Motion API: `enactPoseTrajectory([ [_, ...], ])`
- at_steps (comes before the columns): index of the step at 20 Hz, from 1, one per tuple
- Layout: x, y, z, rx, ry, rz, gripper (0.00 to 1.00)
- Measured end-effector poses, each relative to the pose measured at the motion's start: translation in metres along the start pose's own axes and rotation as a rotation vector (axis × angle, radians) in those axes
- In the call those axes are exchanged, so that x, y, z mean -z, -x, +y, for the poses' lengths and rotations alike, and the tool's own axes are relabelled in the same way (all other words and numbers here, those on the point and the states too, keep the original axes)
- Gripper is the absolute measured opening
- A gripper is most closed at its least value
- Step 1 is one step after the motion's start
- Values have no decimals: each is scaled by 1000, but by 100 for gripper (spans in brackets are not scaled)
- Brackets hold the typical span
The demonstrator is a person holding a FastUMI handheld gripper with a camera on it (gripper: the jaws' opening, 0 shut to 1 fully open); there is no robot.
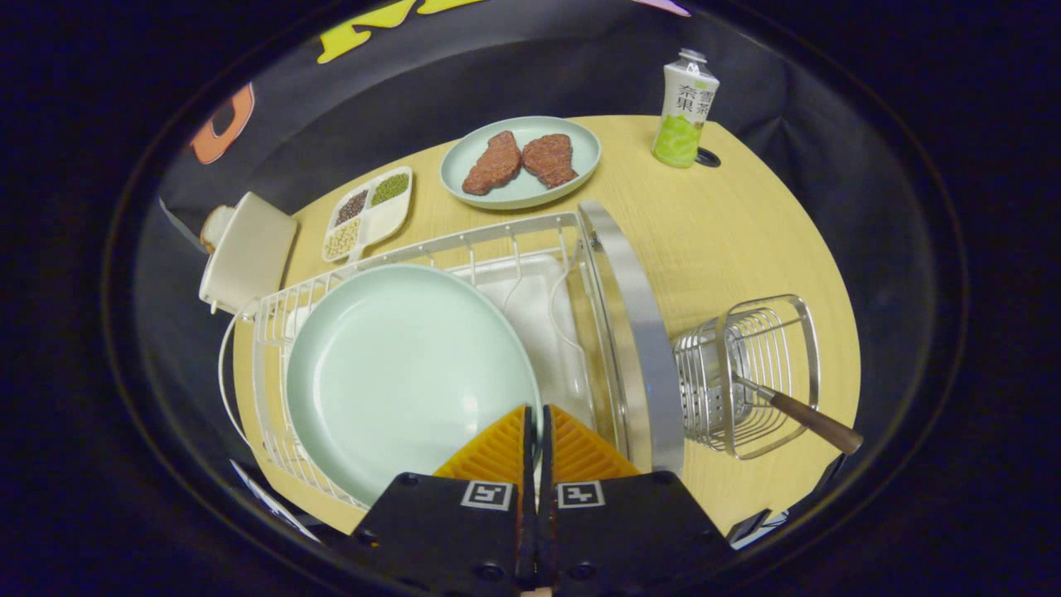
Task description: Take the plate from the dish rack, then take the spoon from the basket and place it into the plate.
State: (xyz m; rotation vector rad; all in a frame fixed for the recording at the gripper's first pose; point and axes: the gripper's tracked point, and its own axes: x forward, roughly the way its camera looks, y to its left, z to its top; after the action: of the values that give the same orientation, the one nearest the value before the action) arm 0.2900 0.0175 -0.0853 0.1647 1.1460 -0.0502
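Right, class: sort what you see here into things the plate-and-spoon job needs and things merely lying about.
Needed: gripper, fingers closed on the rim of the pale green plate; white dish rack; wire basket; spoon.

Lying about: plate with meat, sectioned bean tray, drink carton, toaster.

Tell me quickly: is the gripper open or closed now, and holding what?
Gripper: closed on the rim of the pale green plate in the dish rack.
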Motion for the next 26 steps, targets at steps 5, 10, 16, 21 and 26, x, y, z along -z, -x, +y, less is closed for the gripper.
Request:
enactPoseTrajectory([
  [5,7,28,-2,-79,-64,-19,6],
  [10,29,42,0,-250,-106,-7,6],
  [16,76,61,5,-406,-70,-10,6],
  [21,145,68,-29,-413,-29,-34,6],
  [26,202,43,-70,-351,1,-70,6],
])
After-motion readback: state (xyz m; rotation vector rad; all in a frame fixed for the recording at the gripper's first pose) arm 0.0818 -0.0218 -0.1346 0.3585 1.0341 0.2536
